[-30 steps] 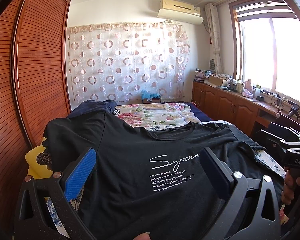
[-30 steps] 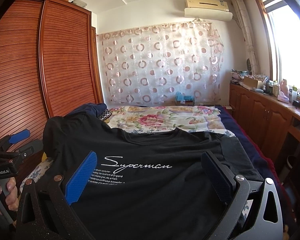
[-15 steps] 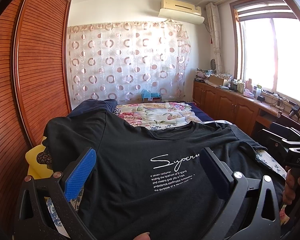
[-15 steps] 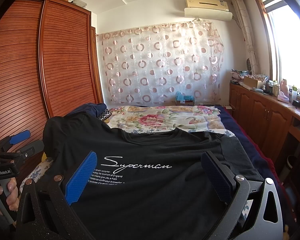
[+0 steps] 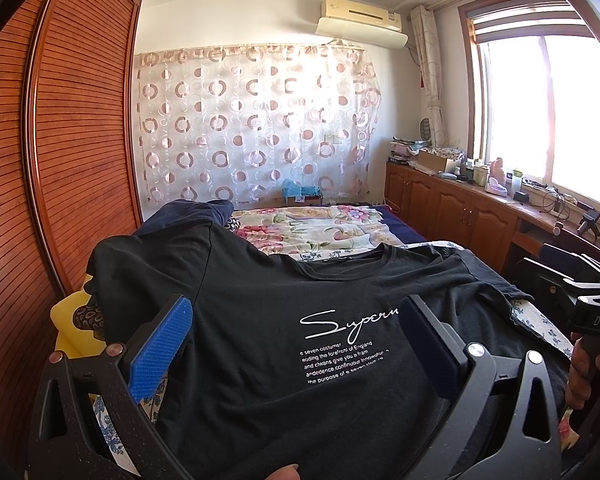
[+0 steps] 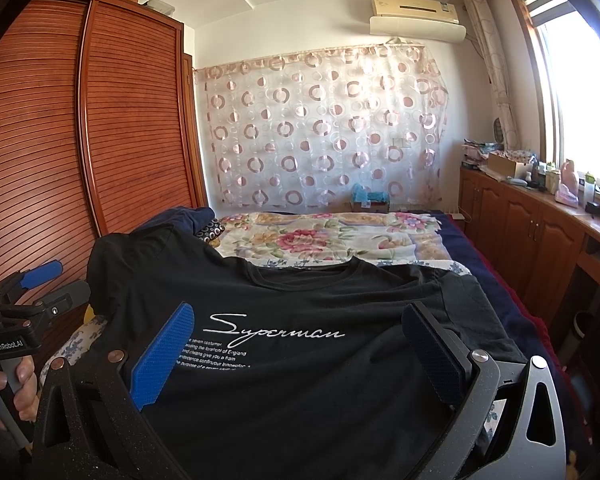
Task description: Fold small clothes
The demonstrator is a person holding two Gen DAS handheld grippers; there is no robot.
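Since the black T-shirt point(image 6: 300, 360) lies spread face-up on the bed point(image 6: 320, 240), collar away and sleeves out, no fold looks made yet. Both the left gripper point(image 5: 296, 344) and right gripper point(image 6: 296, 348) hover over it, jaws spread wide, gripping nothing.

Home bedroom: bed point(image 6: 332, 240), slatted wardrobe point(image 6: 80, 140), curtain point(image 6: 324, 128), air conditioner point(image 6: 416, 16)

— What colour is the T-shirt point(image 6: 300, 360) low in the frame?
— Black, with white script lettering point(image 6: 276, 330).
— And beyond it?
— A cream quilt point(image 6: 324, 238) with pink flowers and green leaves; upper centre, a sheer curtain point(image 6: 320, 128) of brownish-pink rings. At left, reddish-brown slatted wardrobe doors point(image 6: 100, 128).
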